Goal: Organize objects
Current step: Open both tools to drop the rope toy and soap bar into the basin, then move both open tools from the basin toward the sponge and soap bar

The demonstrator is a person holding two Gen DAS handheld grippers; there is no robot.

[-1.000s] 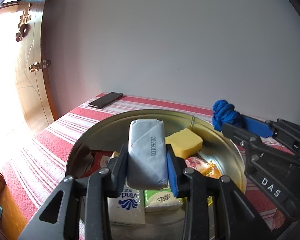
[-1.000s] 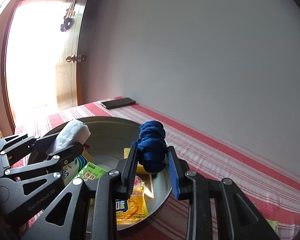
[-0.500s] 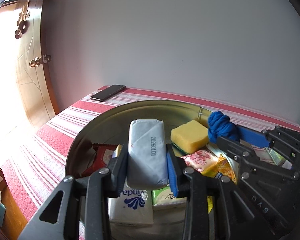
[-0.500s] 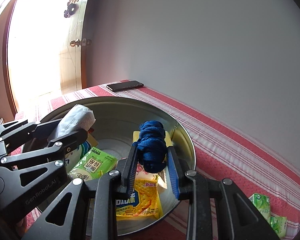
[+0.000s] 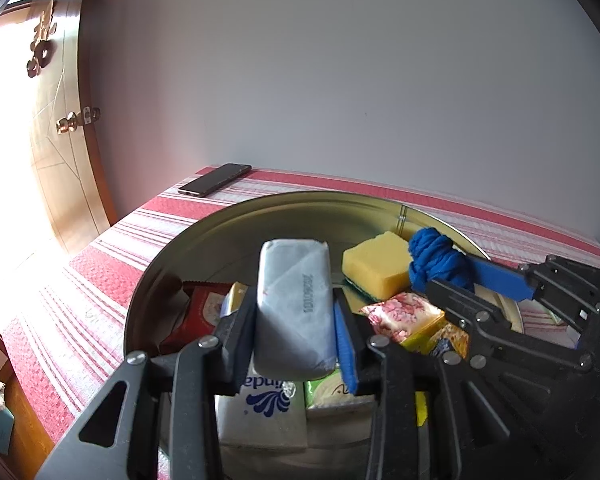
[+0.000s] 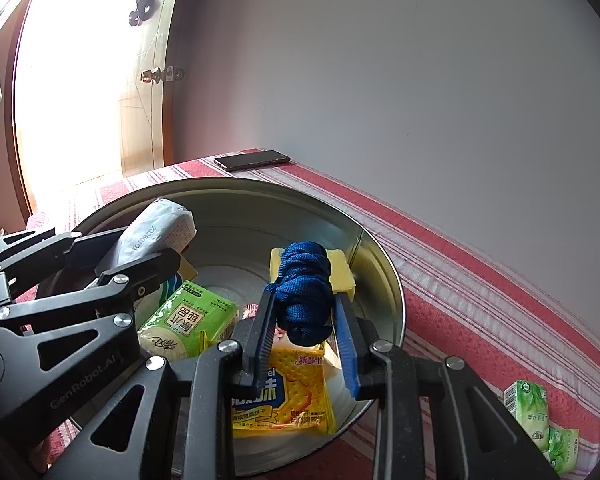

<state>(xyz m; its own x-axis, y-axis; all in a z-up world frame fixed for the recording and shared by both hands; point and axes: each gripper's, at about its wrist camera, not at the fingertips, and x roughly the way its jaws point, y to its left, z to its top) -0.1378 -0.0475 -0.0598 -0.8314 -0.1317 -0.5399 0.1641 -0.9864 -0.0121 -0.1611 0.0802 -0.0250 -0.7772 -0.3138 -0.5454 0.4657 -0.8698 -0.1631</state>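
At frame centre, my left gripper (image 5: 295,320) has just been easing its pinch on the tissue pack (image 5: 295,304) over the metal basin (image 5: 259,216); my right gripper (image 6: 306,308) clamps the blue cloth (image 6: 306,292), release likely next.

Both cameras sit just behind their own hand-held gripper, looking forward and downward along its 2 fingers, close over the round metal tin (image 5: 227,236) on the striped counter (image 5: 111,264). The left view faces it from the left, the right view from the right. They share the tin, the phone (image 6: 251,160), the wall and the door (image 6: 139,92).
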